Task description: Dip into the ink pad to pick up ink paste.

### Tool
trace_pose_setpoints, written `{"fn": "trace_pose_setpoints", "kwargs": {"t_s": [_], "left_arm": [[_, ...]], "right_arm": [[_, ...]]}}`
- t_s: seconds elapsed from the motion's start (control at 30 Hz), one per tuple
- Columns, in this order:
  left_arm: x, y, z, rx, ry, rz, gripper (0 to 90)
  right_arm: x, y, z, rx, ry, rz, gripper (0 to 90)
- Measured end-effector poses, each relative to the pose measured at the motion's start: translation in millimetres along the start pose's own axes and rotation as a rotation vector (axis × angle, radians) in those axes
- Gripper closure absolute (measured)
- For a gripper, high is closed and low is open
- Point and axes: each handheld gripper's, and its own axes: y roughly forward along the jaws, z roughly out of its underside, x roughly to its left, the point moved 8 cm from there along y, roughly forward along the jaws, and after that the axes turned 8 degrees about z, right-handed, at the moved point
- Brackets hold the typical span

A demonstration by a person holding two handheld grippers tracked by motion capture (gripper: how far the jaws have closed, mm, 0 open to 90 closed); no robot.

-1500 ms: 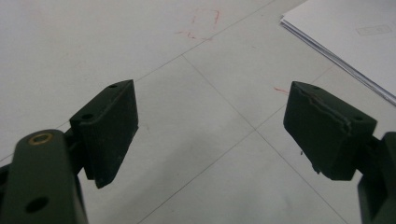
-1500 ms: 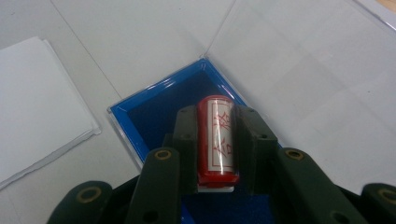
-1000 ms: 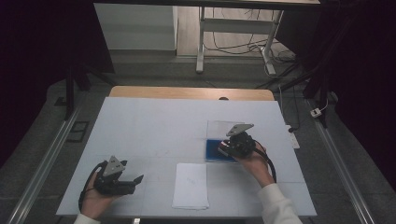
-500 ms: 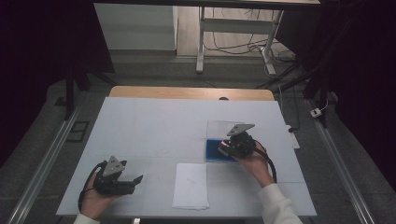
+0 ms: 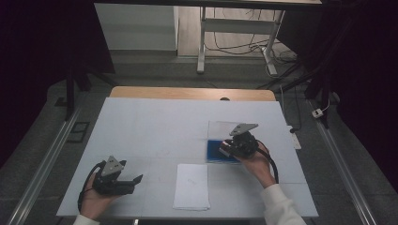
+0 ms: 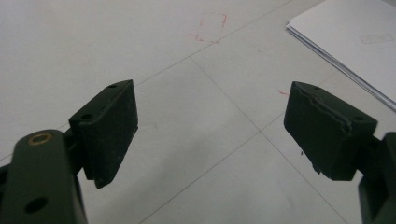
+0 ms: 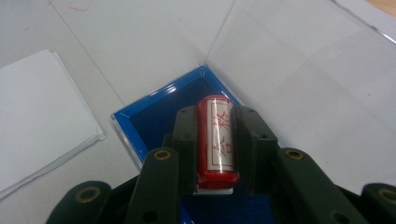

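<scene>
The right gripper [image 7: 215, 144] has its two black jaws closed on one red cylindrical stamp [image 7: 216, 140], a glossy plastic barrel held lengthwise between the pads. A pale strip runs down the barrel with red characters printed on it; they are too stylised to read. Under the stamp sits one shallow blue ink-pad tray [image 7: 154, 116] with a clear plastic rim, and the stamp's lower end hangs over its dark blue inside; whether it touches the pad cannot be told. The tray's single clear hinged lid [image 7: 299, 70] stands open and leans away from the gripper. In the high view the same gripper [image 5: 233, 149] sits over the blue tray [image 5: 215, 152] at the right of the table, held by the person's right hand [image 5: 253, 159].

The left gripper [image 6: 210, 140] has its two black jaws spread wide with nothing between them, only bare table below. Faint red pen marks [image 6: 212, 25] lie on the surface ahead, a small boxy scribble without readable letters. In the high view this gripper [image 5: 136, 180] rests low near the front left of the table, in the person's left hand [image 5: 96, 199], well apart from the tray.

One stack of white paper sheets [image 5: 191, 186] lies between the two grippers near the front edge of the one white table [image 5: 155, 126].
</scene>
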Motion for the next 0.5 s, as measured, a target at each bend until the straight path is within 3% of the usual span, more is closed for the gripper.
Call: {"fn": "trace_pose_setpoints", "kwargs": {"t_s": [0.13,0.5], "left_arm": [[-0.3,-0.5,0.7,0.004,0.006,-0.006,18.2],[-0.2,-1.4,1.3,0.002,0.01,-0.004,18.3]], "right_arm": [[-1.0,-6.6,-4.8,-0.049,0.025,-0.006,69.9],[-8.4,-35.3,-17.1,-0.12,0.039,0.013,69.9]]}}
